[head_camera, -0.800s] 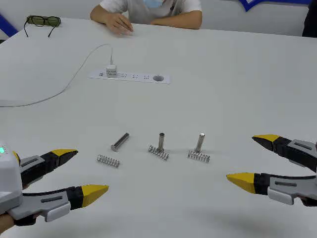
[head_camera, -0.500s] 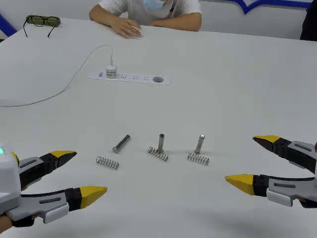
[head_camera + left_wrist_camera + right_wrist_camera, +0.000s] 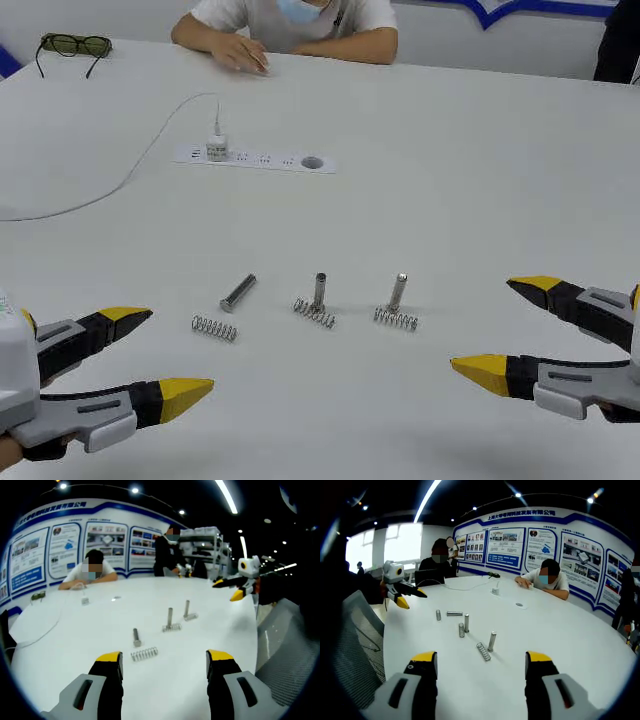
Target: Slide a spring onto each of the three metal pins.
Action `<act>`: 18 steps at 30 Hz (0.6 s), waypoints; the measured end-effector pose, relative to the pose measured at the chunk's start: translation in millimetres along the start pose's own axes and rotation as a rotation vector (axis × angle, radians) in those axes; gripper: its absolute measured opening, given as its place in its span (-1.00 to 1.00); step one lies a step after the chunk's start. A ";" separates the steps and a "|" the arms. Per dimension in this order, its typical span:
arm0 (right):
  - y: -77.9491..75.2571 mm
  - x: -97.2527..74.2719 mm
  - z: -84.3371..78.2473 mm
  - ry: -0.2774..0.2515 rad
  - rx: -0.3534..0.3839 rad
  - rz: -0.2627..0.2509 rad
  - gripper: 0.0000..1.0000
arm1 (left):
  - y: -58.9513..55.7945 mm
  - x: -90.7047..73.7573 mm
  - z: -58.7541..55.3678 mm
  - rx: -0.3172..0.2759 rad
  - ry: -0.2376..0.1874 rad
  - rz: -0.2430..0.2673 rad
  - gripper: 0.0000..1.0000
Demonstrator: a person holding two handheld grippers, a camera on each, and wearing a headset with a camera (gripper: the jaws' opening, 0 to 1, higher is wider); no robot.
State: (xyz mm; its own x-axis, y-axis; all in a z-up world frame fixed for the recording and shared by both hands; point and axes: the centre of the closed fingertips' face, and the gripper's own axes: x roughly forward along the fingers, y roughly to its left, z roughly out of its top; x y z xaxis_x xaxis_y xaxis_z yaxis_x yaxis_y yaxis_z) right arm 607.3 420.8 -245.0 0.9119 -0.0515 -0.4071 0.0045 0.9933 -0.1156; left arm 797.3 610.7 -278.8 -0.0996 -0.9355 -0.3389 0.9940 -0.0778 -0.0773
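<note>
A broad white table carries the work, and blue-framed posters line the wall behind it in the gripper views. Near the front of the table three short silver metal pins sit in a row. The left pin lies on its side, while the middle pin and the right pin stand upright. A small coiled wire spring lies in front of each. The left spring is near its pin but apart from it. The middle spring and the right spring lie right at the foot of theirs. No spring is on a pin.

On either side, the left gripper, black with yellow tips, and the matching right gripper hover well apart from the row. The jaws of both are spread wide with nothing between them. Farther back are a white power strip with a white cable, dark green glasses and a seated person's hand.

Compared with a moment ago, the whole scene sits a little lower and to the left, which is the headset shifting. Pins, springs and grippers keep much the same places relative to one another. My reading is that the task has not begun. All three springs remain to be fitted, and the left pin probably needs standing up or holding first.
</note>
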 end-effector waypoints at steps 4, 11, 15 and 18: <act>2.6 1.9 3.5 -0.006 0.002 0.005 0.46 | 1.2 -0.7 0.0 0.000 0.003 0.003 0.36; 8.6 5.6 5.5 -0.013 0.006 0.013 0.46 | 3.3 -3.6 0.3 0.002 0.009 0.011 0.35; 11.7 6.6 5.7 -0.014 0.008 0.016 0.46 | 5.5 -5.1 2.8 0.003 0.006 0.018 0.34; 11.2 6.3 5.0 -0.015 0.010 0.015 0.46 | 6.0 -5.2 4.3 0.002 0.003 0.021 0.34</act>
State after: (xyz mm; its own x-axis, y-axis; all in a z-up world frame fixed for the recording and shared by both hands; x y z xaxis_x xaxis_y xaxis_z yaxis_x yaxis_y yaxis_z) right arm 615.1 432.1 -244.4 0.9179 -0.0356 -0.3952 -0.0047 0.9949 -0.1006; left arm 804.0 613.6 -273.5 -0.0785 -0.9359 -0.3435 0.9960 -0.0586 -0.0679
